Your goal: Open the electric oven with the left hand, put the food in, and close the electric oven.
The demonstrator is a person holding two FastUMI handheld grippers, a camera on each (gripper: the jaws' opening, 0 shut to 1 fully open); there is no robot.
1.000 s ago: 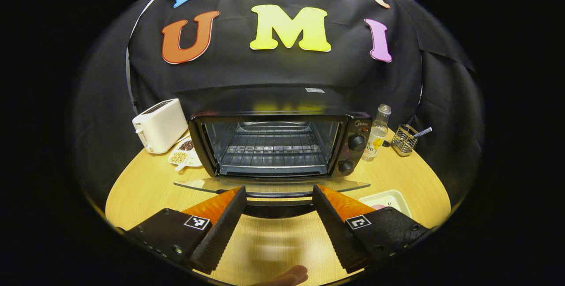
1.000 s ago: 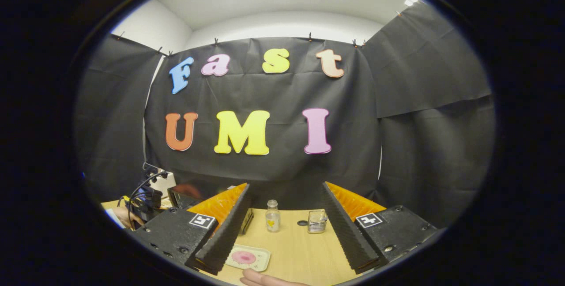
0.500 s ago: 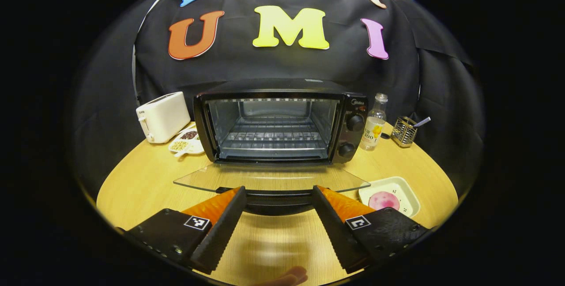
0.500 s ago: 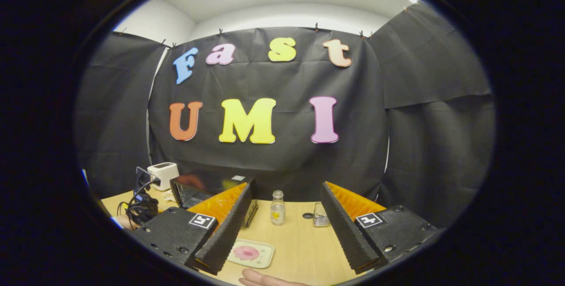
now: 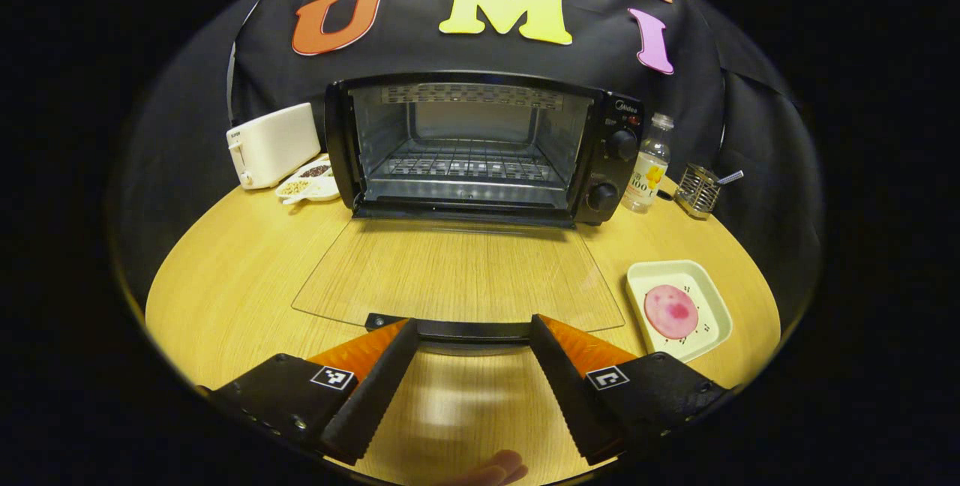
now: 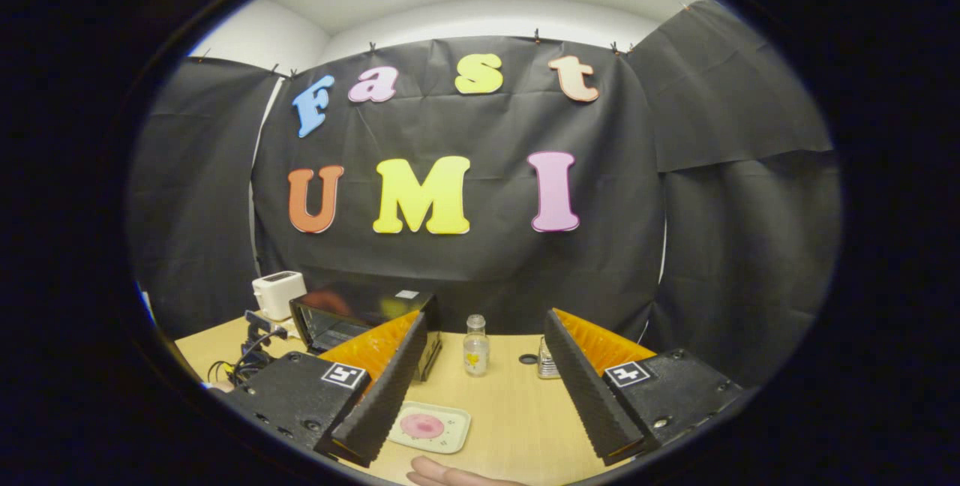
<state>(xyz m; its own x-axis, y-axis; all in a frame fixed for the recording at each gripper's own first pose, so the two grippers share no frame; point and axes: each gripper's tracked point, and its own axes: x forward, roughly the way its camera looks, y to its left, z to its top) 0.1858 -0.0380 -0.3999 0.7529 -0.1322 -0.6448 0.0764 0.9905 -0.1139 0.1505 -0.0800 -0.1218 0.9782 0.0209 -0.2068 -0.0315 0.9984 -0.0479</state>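
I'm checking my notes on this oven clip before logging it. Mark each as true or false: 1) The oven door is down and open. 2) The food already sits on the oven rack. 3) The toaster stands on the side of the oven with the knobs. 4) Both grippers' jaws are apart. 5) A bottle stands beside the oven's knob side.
1) True: the oven has its glass door lying flat.
2) False: the pink food lies in its tray on the table.
3) False: the toaster stands on the opposite side.
4) True: left gripper and right gripper hold nothing.
5) True: the bottle.
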